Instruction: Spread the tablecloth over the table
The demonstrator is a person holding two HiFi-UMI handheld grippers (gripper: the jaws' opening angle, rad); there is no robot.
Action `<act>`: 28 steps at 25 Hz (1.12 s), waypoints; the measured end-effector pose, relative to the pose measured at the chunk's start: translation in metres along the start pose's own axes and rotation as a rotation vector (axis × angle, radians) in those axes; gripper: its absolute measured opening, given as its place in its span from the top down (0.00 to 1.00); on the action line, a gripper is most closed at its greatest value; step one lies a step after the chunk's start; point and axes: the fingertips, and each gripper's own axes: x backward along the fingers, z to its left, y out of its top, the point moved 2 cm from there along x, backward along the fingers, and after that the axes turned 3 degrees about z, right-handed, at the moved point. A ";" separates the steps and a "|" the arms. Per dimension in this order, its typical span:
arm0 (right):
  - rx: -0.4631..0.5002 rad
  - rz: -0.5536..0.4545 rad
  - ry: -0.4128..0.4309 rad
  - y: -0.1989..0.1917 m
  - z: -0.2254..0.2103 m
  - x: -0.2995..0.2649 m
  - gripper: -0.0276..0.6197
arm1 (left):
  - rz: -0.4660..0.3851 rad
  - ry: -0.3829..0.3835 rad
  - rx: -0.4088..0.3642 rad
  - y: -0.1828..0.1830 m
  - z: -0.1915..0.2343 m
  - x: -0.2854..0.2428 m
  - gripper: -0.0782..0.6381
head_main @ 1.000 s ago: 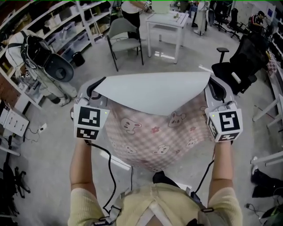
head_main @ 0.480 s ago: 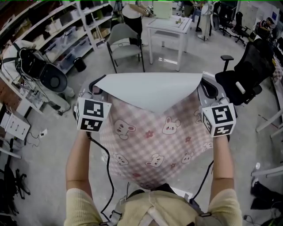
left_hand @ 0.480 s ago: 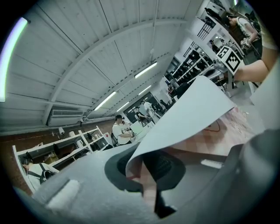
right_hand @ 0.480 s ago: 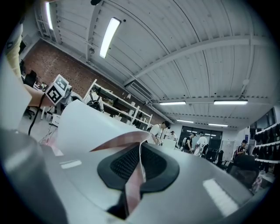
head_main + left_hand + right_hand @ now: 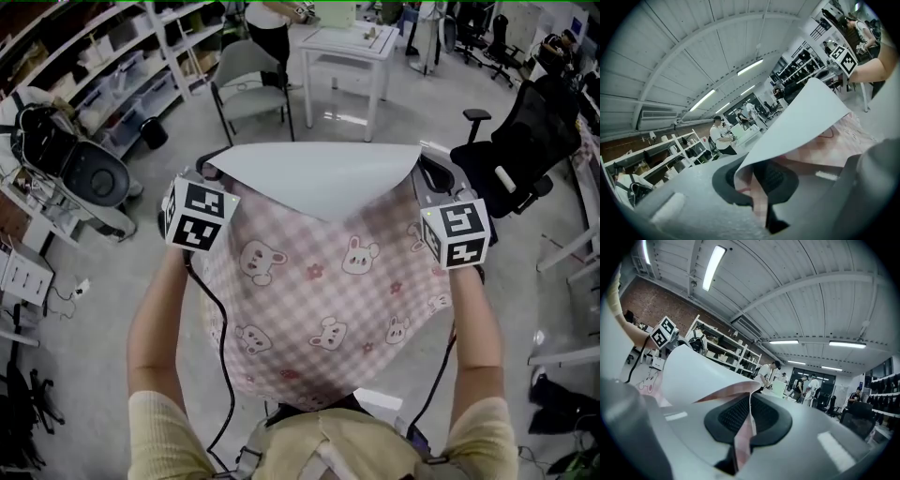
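Note:
A pink checked tablecloth (image 5: 323, 300) with bunny prints hangs in the air between my two grippers, its white underside (image 5: 314, 178) folded back over the top edge. My left gripper (image 5: 208, 173) is shut on the cloth's left corner (image 5: 757, 197). My right gripper (image 5: 427, 169) is shut on the right corner (image 5: 745, 437). In both gripper views the thin cloth edge runs pinched between the dark pads. A white table (image 5: 352, 42) stands far ahead across the floor.
A grey chair (image 5: 246, 80) stands left of the white table. Shelving (image 5: 131, 56) lines the left side with a dark round device (image 5: 80, 169) by it. A black office chair (image 5: 530, 141) is at the right. A person (image 5: 272, 19) stands behind the table.
Both grippers moved forward and a little down with the cloth. More of the pink patterned side now shows, hanging longer towards my body.

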 end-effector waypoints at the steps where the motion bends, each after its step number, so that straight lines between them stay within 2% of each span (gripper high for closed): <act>1: 0.004 0.018 -0.007 -0.003 -0.003 -0.008 0.93 | 0.003 -0.016 0.007 -0.003 0.000 -0.012 0.88; 7: 0.007 0.147 -0.024 -0.032 -0.017 -0.043 0.93 | 0.032 -0.128 -0.016 -0.021 -0.015 -0.076 0.87; 11: -0.028 0.207 -0.054 -0.058 -0.023 -0.058 0.93 | 0.055 -0.184 -0.042 -0.033 -0.029 -0.109 0.87; 18: -0.045 0.279 -0.072 -0.099 -0.015 -0.102 0.93 | 0.121 -0.284 -0.033 -0.075 -0.044 -0.166 0.87; 28: -0.154 0.352 -0.125 -0.153 0.002 -0.137 0.93 | 0.216 -0.407 -0.015 -0.132 -0.074 -0.214 0.86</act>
